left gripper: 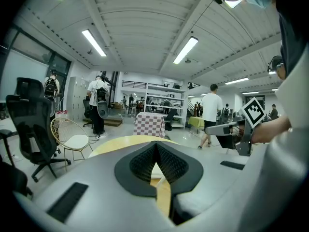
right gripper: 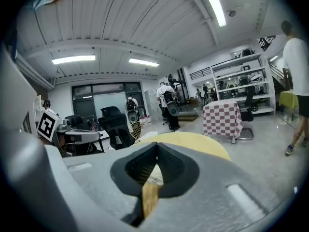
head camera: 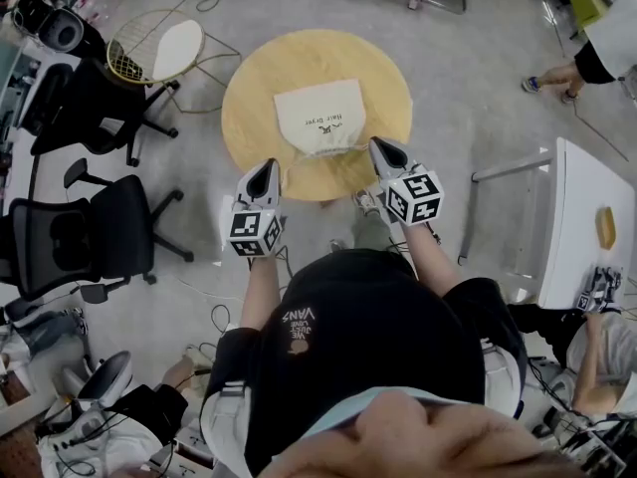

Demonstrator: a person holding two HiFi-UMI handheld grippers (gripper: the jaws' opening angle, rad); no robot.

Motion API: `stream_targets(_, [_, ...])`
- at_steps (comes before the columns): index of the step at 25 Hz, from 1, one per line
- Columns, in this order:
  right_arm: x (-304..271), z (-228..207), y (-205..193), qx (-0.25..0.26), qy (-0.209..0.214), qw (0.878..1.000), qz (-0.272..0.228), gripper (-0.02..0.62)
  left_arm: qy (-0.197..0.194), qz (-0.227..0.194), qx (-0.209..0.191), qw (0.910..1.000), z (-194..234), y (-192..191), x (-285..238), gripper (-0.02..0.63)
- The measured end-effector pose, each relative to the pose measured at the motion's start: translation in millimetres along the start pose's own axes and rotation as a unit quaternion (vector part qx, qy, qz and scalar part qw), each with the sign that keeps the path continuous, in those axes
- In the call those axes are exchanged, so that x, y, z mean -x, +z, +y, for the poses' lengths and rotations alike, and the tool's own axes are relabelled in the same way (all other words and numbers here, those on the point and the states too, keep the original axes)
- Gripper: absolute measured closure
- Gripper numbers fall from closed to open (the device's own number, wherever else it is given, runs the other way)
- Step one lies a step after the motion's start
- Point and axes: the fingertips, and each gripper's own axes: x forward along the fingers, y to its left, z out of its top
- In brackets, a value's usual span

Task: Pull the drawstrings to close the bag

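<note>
Left gripper [head camera: 265, 169], right gripper [head camera: 382, 148] are pinching shut (no cord showing between jaws); uneven tugging is risking sliding bag [head camera: 320, 113] off table [head camera: 249, 108].

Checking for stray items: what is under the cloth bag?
The bag lies on the round wooden table; the tabletop beneath it is covered, so nothing there can be checked.

"Hair Dryer" on bag [head camera: 318, 108], "VANS" on shirt [head camera: 343, 366]

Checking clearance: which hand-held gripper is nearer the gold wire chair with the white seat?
Left. The left hand-held gripper is on the wire chair's side of the cream fabric bag; the right hand-held gripper is past the bag.
</note>
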Motion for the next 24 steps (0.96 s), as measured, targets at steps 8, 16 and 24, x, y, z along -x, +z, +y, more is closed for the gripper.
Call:
stream_targets(8, [4.8, 4.7, -5.1, 0.005, 0.000, 1.000, 0.005, 0.598, -0.004, -0.001, 0.000, 1.0000, -5.3, -3.6, 4.4, 0.595])
stream_targets(16, [5.6, 7.5, -6.1, 0.006, 0.000, 1.000, 0.009, 0.598, -0.003, -0.004, -0.001, 1.0000, -5.2, -1.4, 7.2, 0.595])
stream_targets(24, [5.6, 4.4, -7.9, 0.006, -0.002, 1.000, 0.012, 0.598, -0.006, -0.001, -0.003, 1.0000, -8.8, -2.9, 5.2, 0.595])
